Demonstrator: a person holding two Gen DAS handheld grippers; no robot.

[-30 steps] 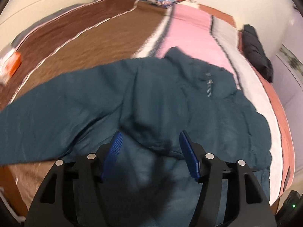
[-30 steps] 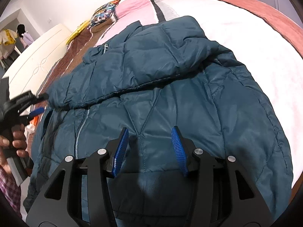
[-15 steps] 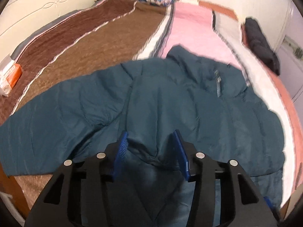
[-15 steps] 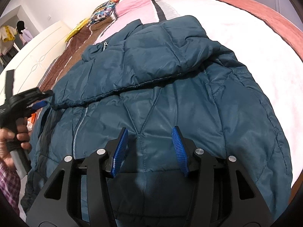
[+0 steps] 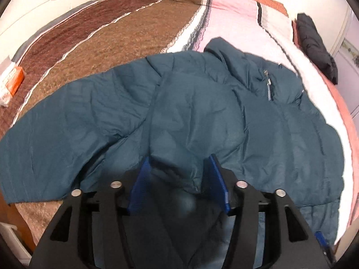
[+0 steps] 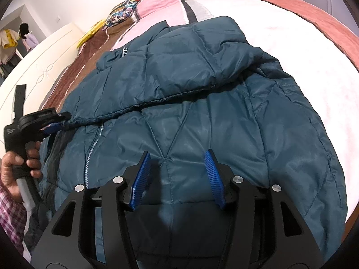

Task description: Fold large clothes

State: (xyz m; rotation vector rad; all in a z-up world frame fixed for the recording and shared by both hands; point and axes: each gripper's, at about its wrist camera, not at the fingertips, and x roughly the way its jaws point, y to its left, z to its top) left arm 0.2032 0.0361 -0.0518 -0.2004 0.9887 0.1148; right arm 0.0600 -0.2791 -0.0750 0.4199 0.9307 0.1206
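Note:
A large teal puffer jacket (image 5: 202, 112) lies spread on the bed, one sleeve folded across its front (image 6: 179, 71). My left gripper (image 5: 178, 163) has its jaws apart around the cuff end of that folded sleeve, fabric bunched between the blue pads. It also shows in the right wrist view (image 6: 53, 123) at the sleeve's end, held by a hand. My right gripper (image 6: 178, 159) is open, hovering just above the jacket's lower front panel, holding nothing.
The bed has a brown, pink and white striped cover (image 5: 112, 33). A dark folded garment (image 5: 314, 44) lies at the far right edge. An orange box (image 5: 13, 80) sits at the left. A patterned pillow (image 6: 123, 13) and headboard are behind.
My left gripper has moved forward over the sleeve cuff and its jaws have narrowed around the fabric. The right gripper has barely moved.

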